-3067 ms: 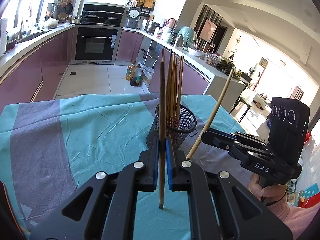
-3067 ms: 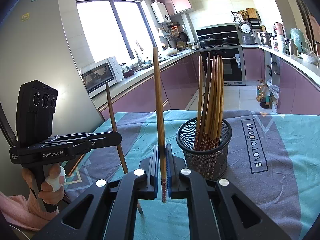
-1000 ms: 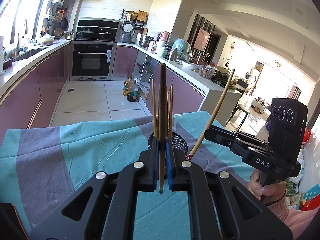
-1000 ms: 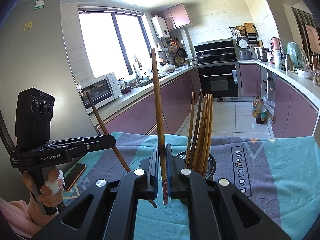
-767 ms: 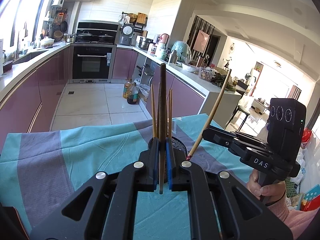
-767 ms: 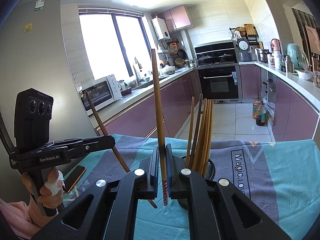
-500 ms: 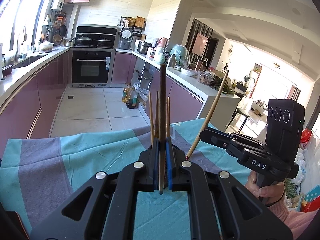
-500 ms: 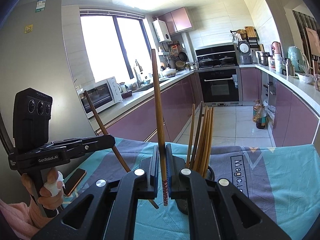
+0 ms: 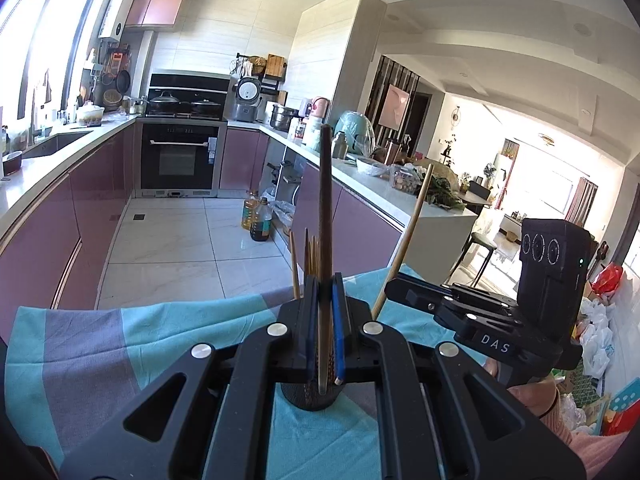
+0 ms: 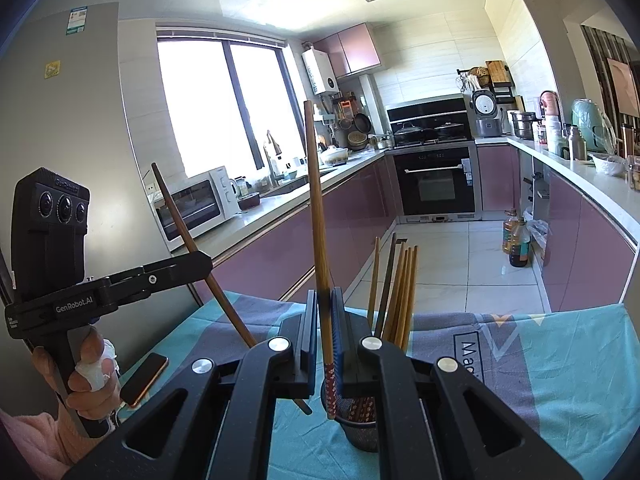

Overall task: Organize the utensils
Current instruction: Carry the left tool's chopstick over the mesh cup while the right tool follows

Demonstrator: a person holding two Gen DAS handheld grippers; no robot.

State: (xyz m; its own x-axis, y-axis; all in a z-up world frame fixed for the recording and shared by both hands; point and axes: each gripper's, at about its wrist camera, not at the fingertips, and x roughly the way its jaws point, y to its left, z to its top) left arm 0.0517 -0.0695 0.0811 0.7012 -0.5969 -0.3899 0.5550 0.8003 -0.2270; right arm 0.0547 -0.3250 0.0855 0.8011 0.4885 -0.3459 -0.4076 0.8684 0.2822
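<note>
1. Clamping one dark brown wooden chopstick point(image 9: 325, 216) between its blue pads, the left hand-held gripper point(image 9: 325, 332) carries the stick close to upright, thick end up, with its lower tip showing just below the jaws.

2. Gripping a lighter reddish-brown wooden chopstick with a patterned red end point(image 10: 318, 240) in the same manner, the right hand-held gripper point(image 10: 326, 340) is likewise closed on its stick, patterned end pointing down.

3. Standing on the teal-and-grey cloth-covered table point(image 10: 560, 380), the round black wire-mesh holder point(image 10: 360, 428) already contains a bundle of tan chopsticks point(image 10: 396, 292) leaning a little rightwards in the right wrist view.

4. Lying ahead of and below both hand-held grippers, the holder is largely hidden behind the jaws in each wrist view; in the left view only its dark base point(image 9: 310, 398) peeks out beneath the pads.

5. Judging by the right wrist view, the patterned tip hangs just left of the holder's rim and roughly level with it, while the left stick's tip appears over the holder, though depth is hard to read.

6. Running near vertical, both long axes already suit a straight drop into the mouth; which hand is nearer cannot be settled from these views.

7. Resting on the cloth near the person's left hand point(image 10: 86, 376), a rose-gold phone point(image 10: 144, 378) sits well apart from the holder.
</note>
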